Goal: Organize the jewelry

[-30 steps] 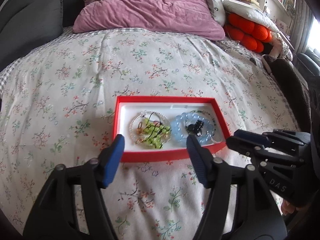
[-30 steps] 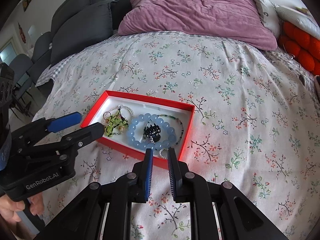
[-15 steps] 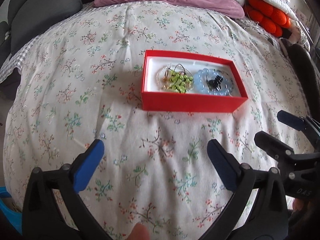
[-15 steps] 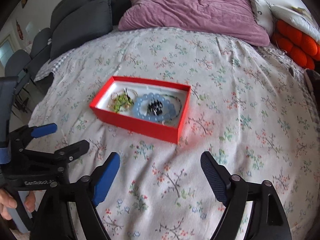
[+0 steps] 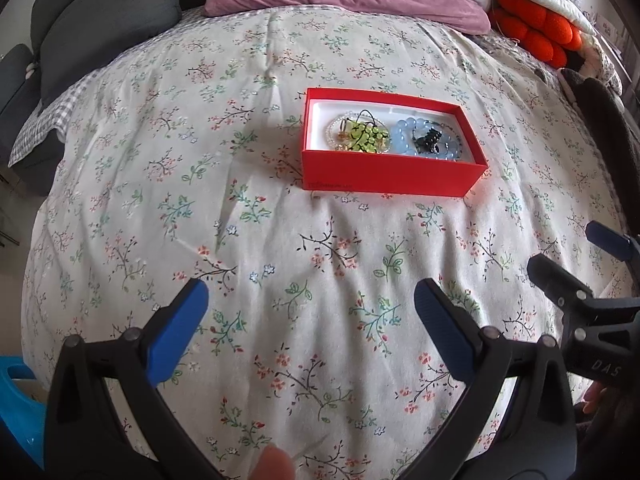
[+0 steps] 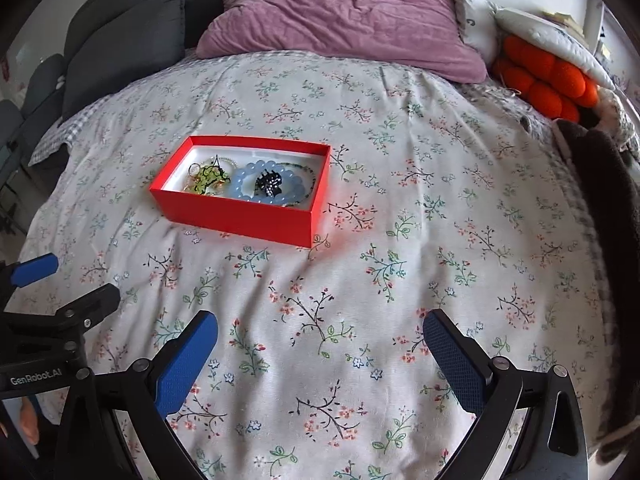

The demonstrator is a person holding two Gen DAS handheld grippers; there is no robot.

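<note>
A red box (image 5: 384, 172) (image 6: 240, 212) with a white inside rests on the flowered bedspread. In it lie a green beaded piece (image 5: 366, 136) (image 6: 206, 176), a pale blue bead bracelet (image 5: 404, 136) (image 6: 240, 184) and a small black piece (image 5: 428, 138) (image 6: 270, 182). My left gripper (image 5: 310, 292) (image 6: 78, 276) hangs open over bare bedspread, well short of the box. My right gripper (image 6: 320, 320) (image 5: 566, 246) is beside it, its jaws opening wide with nothing between them. Both point down at the bed.
A purple pillow (image 6: 340, 12) lies at the head of the bed, with grey cushions (image 5: 100, 20) to its left and an orange cushion (image 6: 544, 76) to its right. A dark blanket (image 6: 612, 208) drapes the right edge. A blue object (image 5: 20, 400) sits at the lower left.
Both grippers have drawn back from the box toward the near edge of the bed. The right jaws went from nearly shut to wide; the left jaws widened too.
</note>
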